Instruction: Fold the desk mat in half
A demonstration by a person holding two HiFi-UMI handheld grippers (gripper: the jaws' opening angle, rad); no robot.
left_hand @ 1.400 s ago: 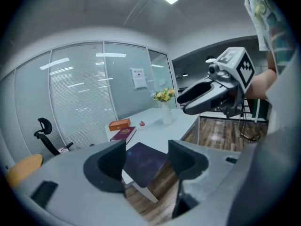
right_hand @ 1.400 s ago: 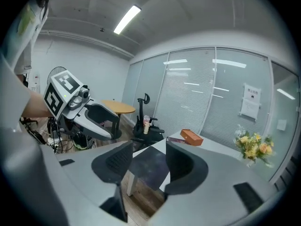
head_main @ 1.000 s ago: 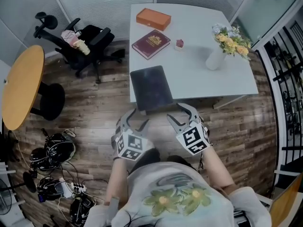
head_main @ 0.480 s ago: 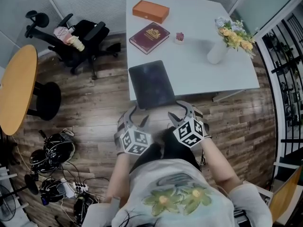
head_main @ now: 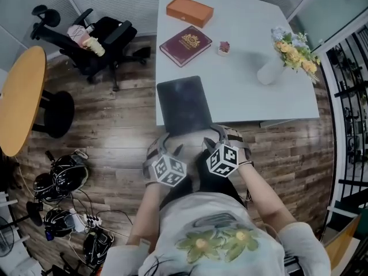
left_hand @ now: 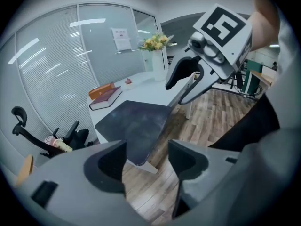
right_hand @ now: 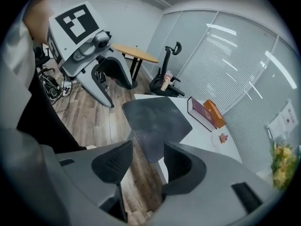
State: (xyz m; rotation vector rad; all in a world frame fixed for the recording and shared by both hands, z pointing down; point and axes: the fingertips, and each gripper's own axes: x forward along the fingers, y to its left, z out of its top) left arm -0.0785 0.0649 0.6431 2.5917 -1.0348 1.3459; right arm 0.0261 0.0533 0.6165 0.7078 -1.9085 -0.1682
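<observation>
On the white table (head_main: 247,68), a dark desk mat (head_main: 183,105) overhangs wood flooring (head_main: 115,137).

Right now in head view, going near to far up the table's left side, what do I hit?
Mat → book → orange box.

Desk mat (head_main: 183,105): dark grey, near black, a thin rectangle with rounded corners and a matte surface with faint pale smudges. Unfolded, one layer, lying flat. It sits at the near left corner of the white tabletop (head_main: 247,96), long side running away from the person, slightly skewed. Its near edge overhangs the tabletop's front edge, above the wood floor.
</observation>
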